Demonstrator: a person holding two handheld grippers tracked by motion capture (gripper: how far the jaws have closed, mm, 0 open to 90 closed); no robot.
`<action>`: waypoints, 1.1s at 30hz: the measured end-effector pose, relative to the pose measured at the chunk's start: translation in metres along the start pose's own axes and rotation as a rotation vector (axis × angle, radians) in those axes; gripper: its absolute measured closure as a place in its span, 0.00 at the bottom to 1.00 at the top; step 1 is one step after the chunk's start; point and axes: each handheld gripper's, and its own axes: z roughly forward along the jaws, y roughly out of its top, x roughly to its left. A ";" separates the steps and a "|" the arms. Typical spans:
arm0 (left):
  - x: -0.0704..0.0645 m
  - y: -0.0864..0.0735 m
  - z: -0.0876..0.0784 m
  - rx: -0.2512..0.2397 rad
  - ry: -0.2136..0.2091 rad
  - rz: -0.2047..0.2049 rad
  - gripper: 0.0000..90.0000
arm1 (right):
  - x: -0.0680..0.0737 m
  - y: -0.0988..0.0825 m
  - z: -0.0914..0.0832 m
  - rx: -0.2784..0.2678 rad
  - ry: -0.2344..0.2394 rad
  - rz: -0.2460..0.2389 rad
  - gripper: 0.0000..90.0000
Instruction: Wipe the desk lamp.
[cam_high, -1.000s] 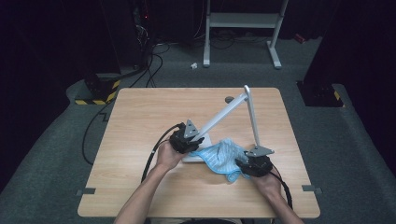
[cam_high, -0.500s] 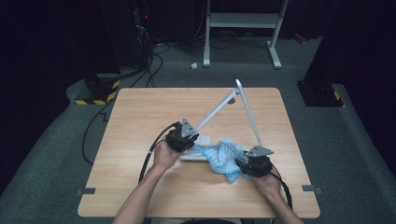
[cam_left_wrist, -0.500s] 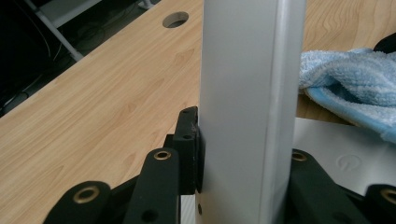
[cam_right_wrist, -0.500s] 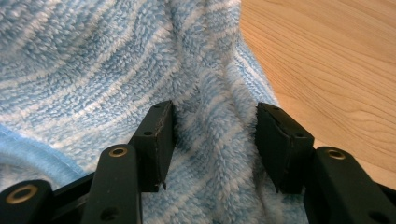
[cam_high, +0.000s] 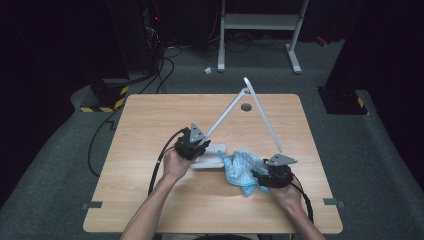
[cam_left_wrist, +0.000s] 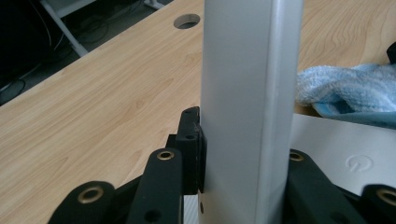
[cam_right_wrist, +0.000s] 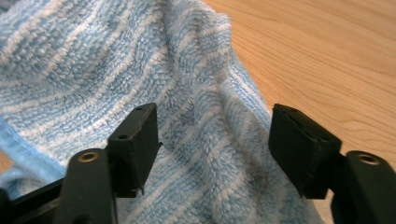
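1. the left tongs had just been closing and were clenched on the lower arm of the white desk lamp; in the left gripper view the black pads pressed both sides of that silver bar.
2. compared with a second earlier, the lamp's arms had swung: the elbow stood higher and farther from the lamp's base, and the left hand had shifted a little with it.
3. the right tongs had just been opening; the jaws stood released and wide, with the blue striped towel lying between them but not pinched.
4. judged from this, the lamp was now held steady for wiping, while the towel had been let go and would need a fresh grip before any rubbing could go on.
5. the towel lay crumpled just beside the lamp's base, on its right, partly over its edge.
6. the counter was pale wood with a round cable hole beyond the base.
7. around the counter lay grey carpet, with a white metal frame far beyond the base, black cables and a yellow-black striped strip to its far left; the rest of the room was dark.
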 end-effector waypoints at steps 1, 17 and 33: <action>0.001 0.000 0.000 0.000 0.001 -0.010 0.80 | 0.000 0.000 0.001 0.003 0.008 0.001 0.33; 0.019 0.023 -0.011 -0.013 0.044 -0.108 0.80 | 0.007 0.010 0.021 0.109 0.057 -0.020 0.34; -0.001 0.037 -0.003 -0.007 0.025 -0.060 0.80 | 0.033 0.040 0.043 0.016 0.072 -0.025 0.47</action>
